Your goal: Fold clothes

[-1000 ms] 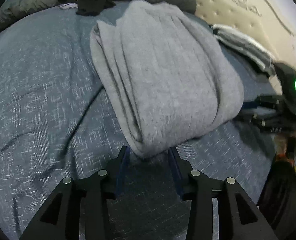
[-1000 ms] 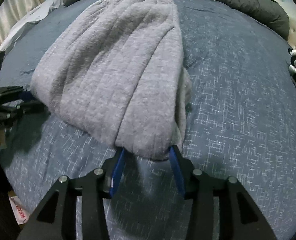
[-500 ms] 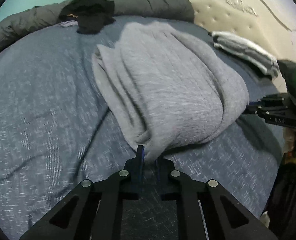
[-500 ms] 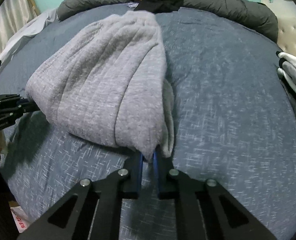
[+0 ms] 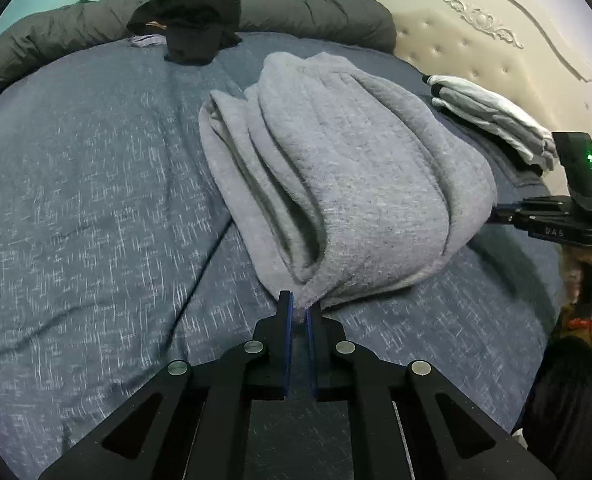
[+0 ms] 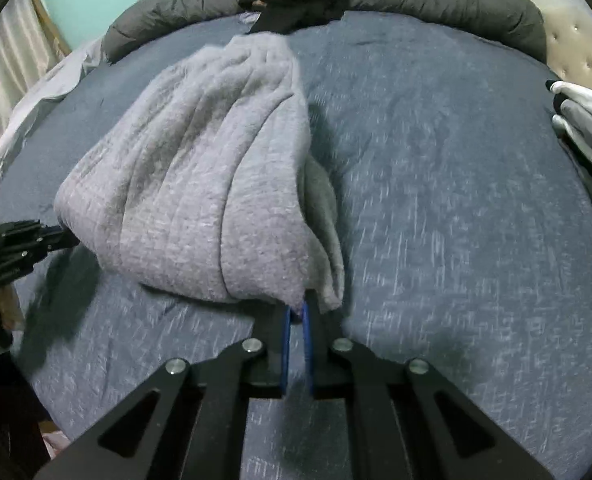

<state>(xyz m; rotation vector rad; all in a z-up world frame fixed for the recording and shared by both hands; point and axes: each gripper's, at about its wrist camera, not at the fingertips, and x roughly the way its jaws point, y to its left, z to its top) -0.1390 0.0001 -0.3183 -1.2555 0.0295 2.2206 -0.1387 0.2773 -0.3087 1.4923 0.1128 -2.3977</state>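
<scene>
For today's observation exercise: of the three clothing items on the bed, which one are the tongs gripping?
The grey sweater in the middle; both tongs pinch its near edge. The black garment and white-grey folded pile lie untouched.

The garment (image 5: 348,168) was plain grey; the bed (image 5: 88,184) dark blue, flecked white. Upper left, a cloth (image 5: 188,20) was black; the tongs' pads (image 5: 288,344) blue.

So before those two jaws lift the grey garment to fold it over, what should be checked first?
1. Left gripper pinching a near corner of the grey garment: ok.
2. Right gripper pinching the other near corner: ok.
3. How many layers each pinch holds: cannot tell.
4. Bedspread not caught in either pinch: ok.
5. Black garment and folded pile lie apart from the grey one: ok.
</scene>
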